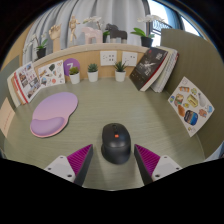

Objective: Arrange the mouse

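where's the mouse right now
In the gripper view the black mouse sits on the desk between the open gripper's fingers, with a gap at each side, right of the purple mouse pad.

A black mouse (116, 142) sits on the tabletop (120, 105) between the spread fingers (76, 160), with a gap at each side. Ahead and to the left lies a purple mouse pad (53, 114). Beyond stand small potted plants (93, 72) and propped books (152, 68).

One mouse (115, 142), one mousepad (52, 114), three potted plants (93, 72).
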Demonstrator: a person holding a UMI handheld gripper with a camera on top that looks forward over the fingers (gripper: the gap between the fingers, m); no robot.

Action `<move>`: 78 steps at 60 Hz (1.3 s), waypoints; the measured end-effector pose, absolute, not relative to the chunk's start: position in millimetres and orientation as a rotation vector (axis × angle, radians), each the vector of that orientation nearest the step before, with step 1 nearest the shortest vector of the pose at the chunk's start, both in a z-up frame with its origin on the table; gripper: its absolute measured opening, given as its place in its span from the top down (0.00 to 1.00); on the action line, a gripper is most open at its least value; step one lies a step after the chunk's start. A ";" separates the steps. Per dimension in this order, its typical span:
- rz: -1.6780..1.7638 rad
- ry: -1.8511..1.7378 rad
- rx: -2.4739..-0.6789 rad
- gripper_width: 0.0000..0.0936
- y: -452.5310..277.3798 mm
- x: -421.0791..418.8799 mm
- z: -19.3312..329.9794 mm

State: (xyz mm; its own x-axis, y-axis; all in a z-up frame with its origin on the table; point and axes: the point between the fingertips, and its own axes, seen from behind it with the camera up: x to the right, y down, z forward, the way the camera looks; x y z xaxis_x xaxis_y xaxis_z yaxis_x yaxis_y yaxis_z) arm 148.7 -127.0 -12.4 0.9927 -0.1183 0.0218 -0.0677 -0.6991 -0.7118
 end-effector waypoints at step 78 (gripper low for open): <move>0.019 -0.017 -2.102 0.66 92.2 -40.1 189.5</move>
